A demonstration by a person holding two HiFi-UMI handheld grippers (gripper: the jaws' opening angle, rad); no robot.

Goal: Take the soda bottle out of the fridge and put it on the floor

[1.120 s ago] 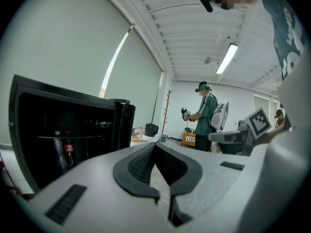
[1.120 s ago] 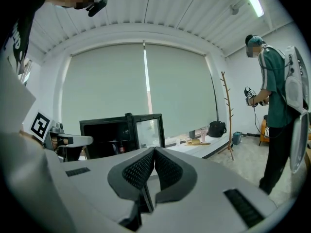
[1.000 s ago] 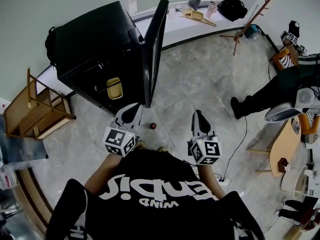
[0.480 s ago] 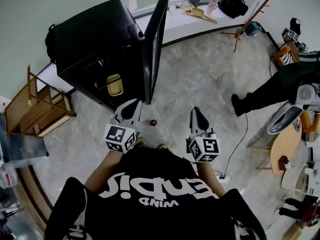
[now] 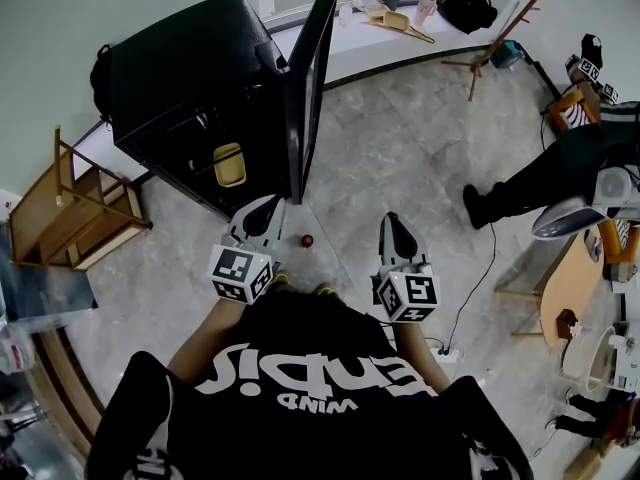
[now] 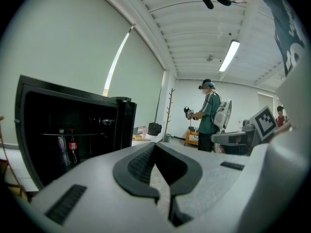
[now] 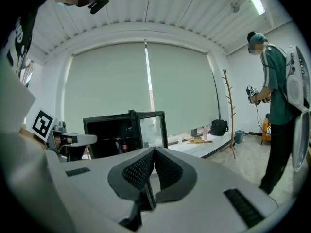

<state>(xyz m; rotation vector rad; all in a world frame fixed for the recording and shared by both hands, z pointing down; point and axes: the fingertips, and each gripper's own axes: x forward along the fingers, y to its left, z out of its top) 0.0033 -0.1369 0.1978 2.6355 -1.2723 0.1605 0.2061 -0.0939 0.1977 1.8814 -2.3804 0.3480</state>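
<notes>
The black fridge (image 5: 190, 88) stands at upper left with its door (image 5: 308, 98) swung open. In the left gripper view a soda bottle (image 6: 72, 146) with a red label stands on a shelf inside the fridge (image 6: 68, 130); the same bottle (image 7: 124, 147) shows small in the right gripper view. My left gripper (image 5: 258, 220) is held just in front of the fridge's open side, jaws shut and empty (image 6: 155, 147). My right gripper (image 5: 394, 236) hangs beside it over the floor, also shut with nothing in it (image 7: 154, 150). A small red thing (image 5: 307, 240) lies on the floor between them.
A yellow container (image 5: 230, 165) sits inside the fridge. A wooden chair (image 5: 75, 218) stands to the left. Another person (image 5: 545, 173) is at the right, near a round wooden table (image 5: 568, 293). A coat stand (image 5: 495, 38) and a cable (image 5: 478, 288) are on the grey floor.
</notes>
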